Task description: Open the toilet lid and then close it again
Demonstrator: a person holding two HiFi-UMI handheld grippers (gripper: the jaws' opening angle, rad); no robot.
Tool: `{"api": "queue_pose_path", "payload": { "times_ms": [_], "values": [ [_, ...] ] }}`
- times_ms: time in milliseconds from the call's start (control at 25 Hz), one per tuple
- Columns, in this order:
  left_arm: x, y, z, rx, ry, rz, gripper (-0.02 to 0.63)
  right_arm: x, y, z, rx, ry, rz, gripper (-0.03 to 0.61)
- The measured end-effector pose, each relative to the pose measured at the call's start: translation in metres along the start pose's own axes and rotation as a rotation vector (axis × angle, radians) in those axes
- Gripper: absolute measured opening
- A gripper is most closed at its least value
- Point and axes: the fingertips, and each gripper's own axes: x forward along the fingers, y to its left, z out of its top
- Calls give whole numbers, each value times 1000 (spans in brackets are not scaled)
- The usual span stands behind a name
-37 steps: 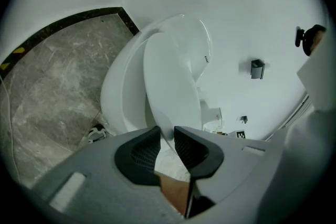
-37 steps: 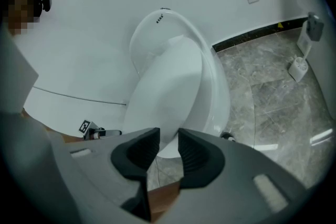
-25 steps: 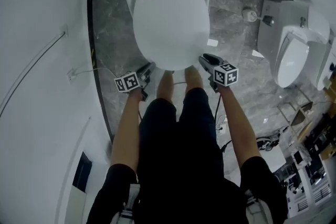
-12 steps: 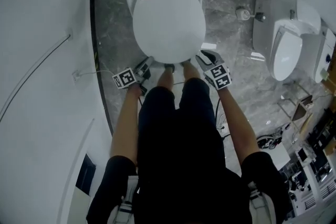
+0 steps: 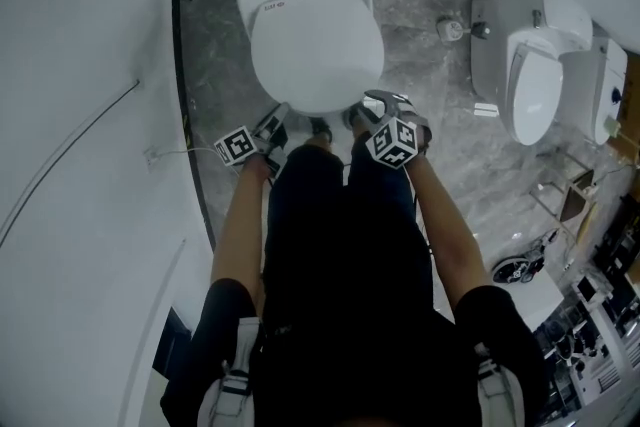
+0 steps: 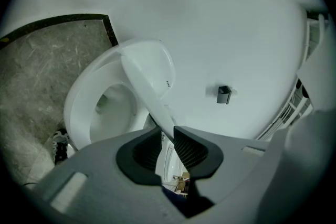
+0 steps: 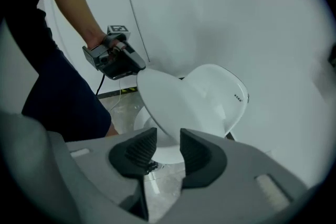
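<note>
The lid (image 6: 149,65) stands part-raised, tilted up off the seat (image 6: 79,113). Its front rim is toward the person at 6 o'clock and its hinge end is at 12 o'clock by the wall. The left gripper (image 6: 167,136) is clenched on that rim, which runs straight between its jaws. The right gripper (image 7: 168,144) has just been opening its jaws, and the rim sits in the gap without either pad seeming to press. With one firm hold only, I judge the lift best done as a slow arc about the hinge. The wrist should turn with the lid so the rim does not twist out, and the lid should be eased to its upright rest, not let fall. I cannot make out the hinge in any view. In the head view the grippers cover the rim. The small dark fitting (image 6: 224,94) on the wall, at 3 o'clock from the lid, is too small to identify.
</note>
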Motion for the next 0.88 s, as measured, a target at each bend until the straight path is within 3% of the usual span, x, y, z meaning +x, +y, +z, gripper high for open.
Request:
{"api": "queue_pose_path", "payload": {
  "times_ms": [160, 480, 680, 880],
  "values": [
    [4, -20, 5, -31, -14, -21, 78, -4, 0, 10, -49, -2, -17, 143],
    [5, -29, 19, -4, -49, 31, 78, -6, -21, 21, -163, -22, -6, 143],
    [13, -55, 28, -100, -144, -47, 78, -11, -37, 29, -231, -36, -5, 122],
    [9, -44, 33, -6, -134, 69, 80, -14, -37, 33, -255, -21, 1, 92]
  ]
}}
